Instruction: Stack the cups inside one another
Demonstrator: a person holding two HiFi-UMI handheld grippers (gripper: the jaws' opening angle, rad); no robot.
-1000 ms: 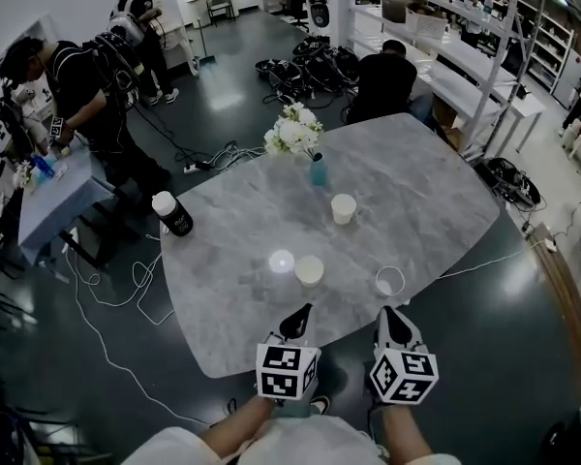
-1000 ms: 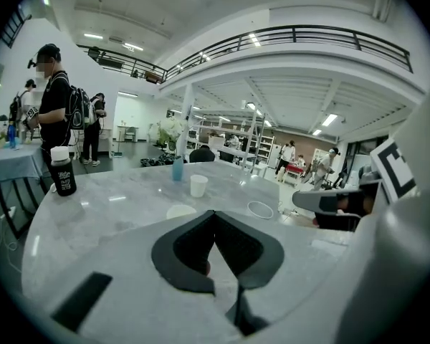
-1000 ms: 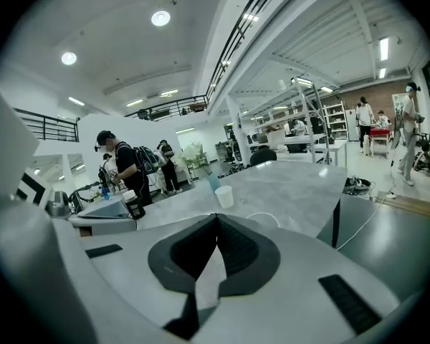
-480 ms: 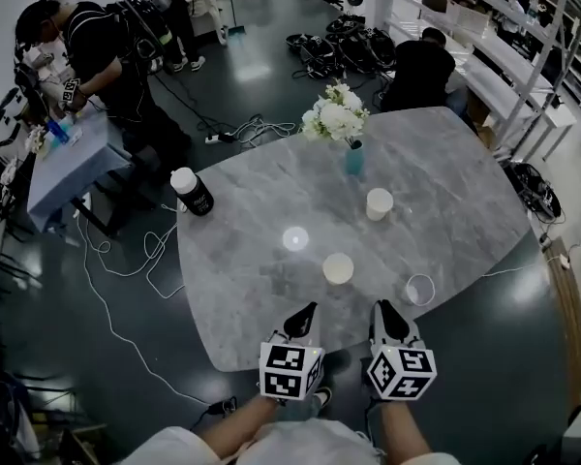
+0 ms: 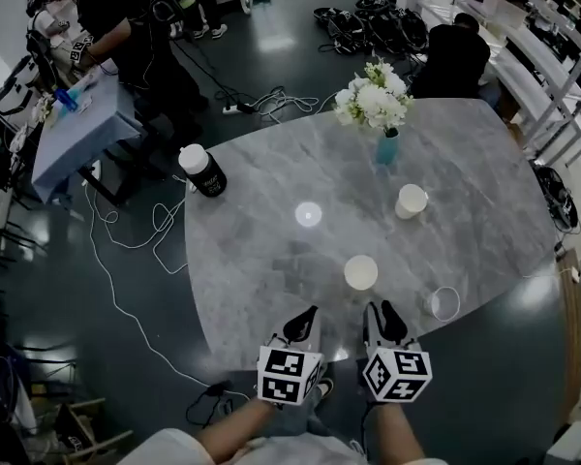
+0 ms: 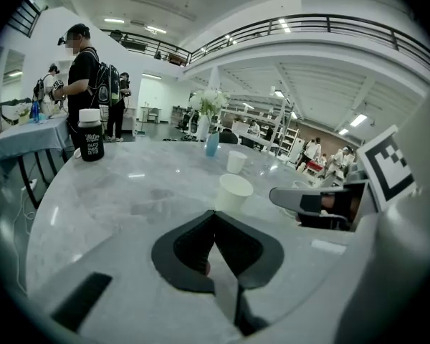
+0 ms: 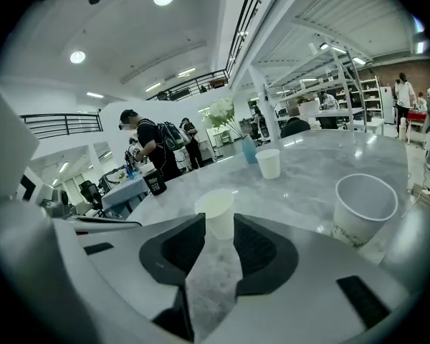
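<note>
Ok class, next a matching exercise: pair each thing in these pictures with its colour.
Things:
1. bottle
2. vase
3. flowers
4. table

Colours:
A. grey, marbled
B. blue-green
C. white
D. black with a white cap

Pairs: 1-D, 2-B, 3-C, 4-A
</note>
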